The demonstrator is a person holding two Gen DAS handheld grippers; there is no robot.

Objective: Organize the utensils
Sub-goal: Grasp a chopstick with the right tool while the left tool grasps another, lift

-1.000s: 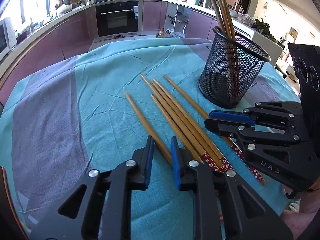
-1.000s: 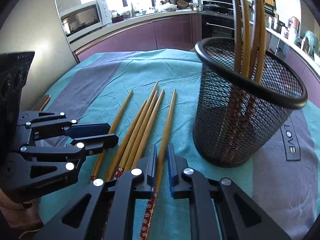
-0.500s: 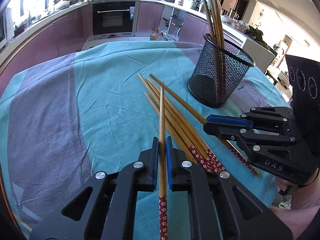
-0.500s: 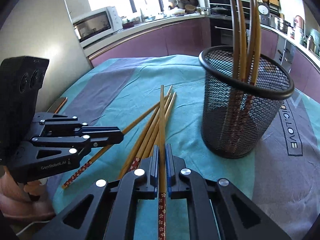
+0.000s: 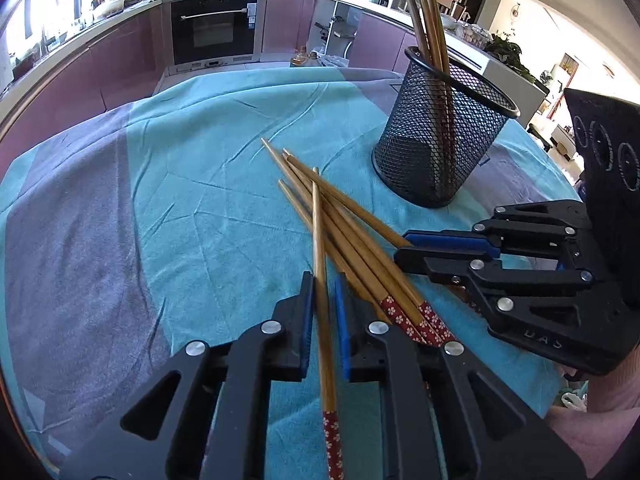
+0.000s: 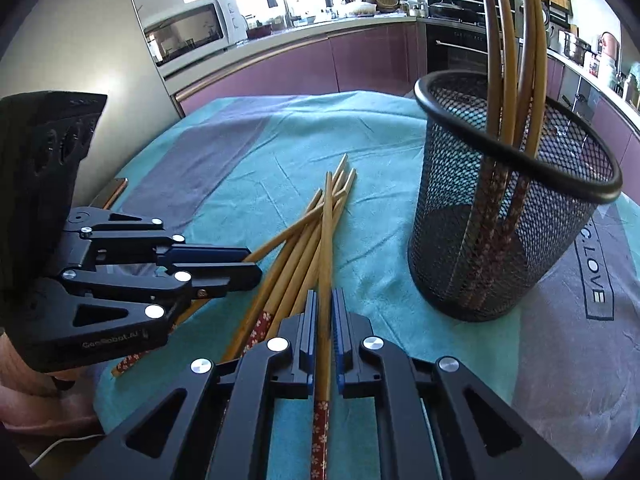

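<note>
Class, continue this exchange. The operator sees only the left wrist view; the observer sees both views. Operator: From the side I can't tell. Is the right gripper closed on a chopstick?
Observer: Yes. The right gripper is shut on one bamboo chopstick with a red flowered end.
Operator: Which way does it point?
Observer: Its plain tip points forward over the loose chopsticks, and its flowered end points back toward the camera.
Operator: What is beside the black wire-mesh cup?
Observer: On its right, a grey patch of the teal-and-grey cloth is printed with "LOVE".
</note>
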